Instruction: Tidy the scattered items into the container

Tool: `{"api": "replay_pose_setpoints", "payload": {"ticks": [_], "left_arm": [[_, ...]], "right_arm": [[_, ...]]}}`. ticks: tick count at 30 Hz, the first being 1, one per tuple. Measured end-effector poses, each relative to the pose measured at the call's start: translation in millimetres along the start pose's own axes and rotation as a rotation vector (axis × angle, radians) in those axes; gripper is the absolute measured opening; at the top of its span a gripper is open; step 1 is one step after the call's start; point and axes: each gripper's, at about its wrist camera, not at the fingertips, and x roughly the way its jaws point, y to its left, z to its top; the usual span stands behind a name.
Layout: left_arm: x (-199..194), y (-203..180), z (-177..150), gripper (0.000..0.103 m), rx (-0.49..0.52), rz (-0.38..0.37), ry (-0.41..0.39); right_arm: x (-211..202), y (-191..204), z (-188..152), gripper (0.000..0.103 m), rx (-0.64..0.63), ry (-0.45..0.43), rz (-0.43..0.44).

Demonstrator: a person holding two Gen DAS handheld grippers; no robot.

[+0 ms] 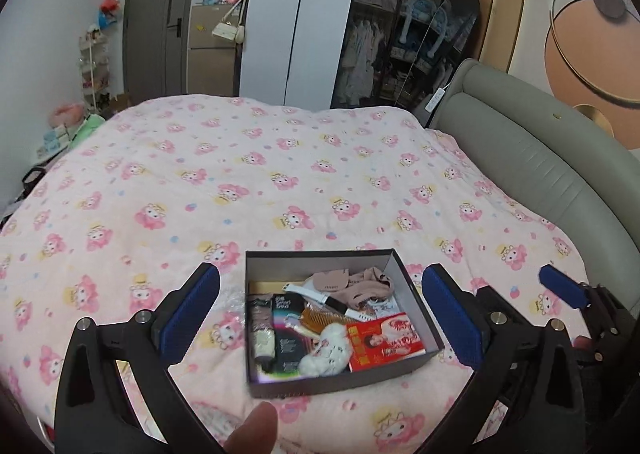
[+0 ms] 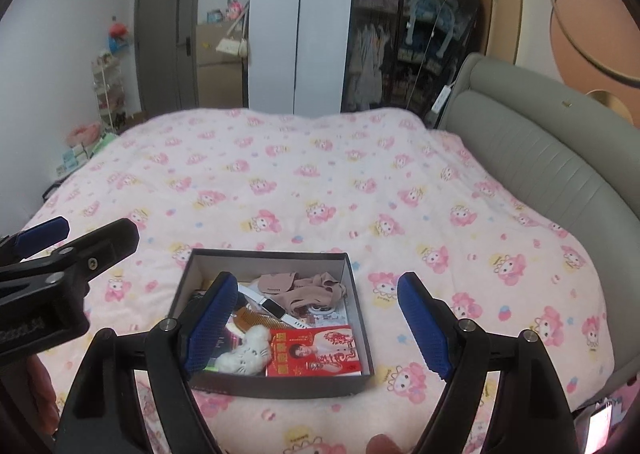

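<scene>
On the pink cartoon-print bedspread (image 1: 280, 174) sits the open dark cardboard box (image 1: 320, 384), and everything of the task that shows is already inside it: a red printed booklet (image 1: 386, 340) at the near right corner, a white fluffy plush (image 1: 324, 350) beside it, an amber comb (image 1: 324, 320), a white-strapped watch (image 1: 316, 292), beige fabric pieces (image 1: 356, 282) at the back and dark packets (image 1: 286, 330) along the left wall. No loose item shows on the bedspread around the box in either view. Both claws hang above the near side of the box with nothing between their blue pads: the left claw (image 1: 320, 320) stands wide, its fingers either side of the box, and the right claw (image 2: 318, 326) stands wide too, its left finger crossing over the box's left part in the right wrist view. By my judgement the sorting is finished or nearly so, and the step in hand is to check and retire. Doing that well means looking over the bedspread edges that the claws themselves hide, keeping the fingers clear of the box rim so the light carton is not nudged, and keeping the two claws well apart from each other.
</scene>
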Motion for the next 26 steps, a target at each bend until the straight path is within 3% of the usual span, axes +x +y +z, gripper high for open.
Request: {"api": "replay_pose_setpoints", "payload": {"ticks": [12, 19, 26], "left_arm": [[-64.0, -15.7, -69.9, 0.102, 0.02, 0.026, -0.042], [-73.1, -30.5, -104.4, 0.102, 0.06, 0.032, -0.025], [-74.1, -38.5, -115.1, 0.102, 0.065, 0.015, -0.016]], "right_arm": [[-58.3, -17.9, -65.3, 0.085, 0.039, -0.029, -0.02], [-70.4, -31.3, -90.1, 0.086, 0.083, -0.024, -0.031], [-74.0, -37.8, -101.8, 0.086, 0.101, -0.018, -0.031]]}}
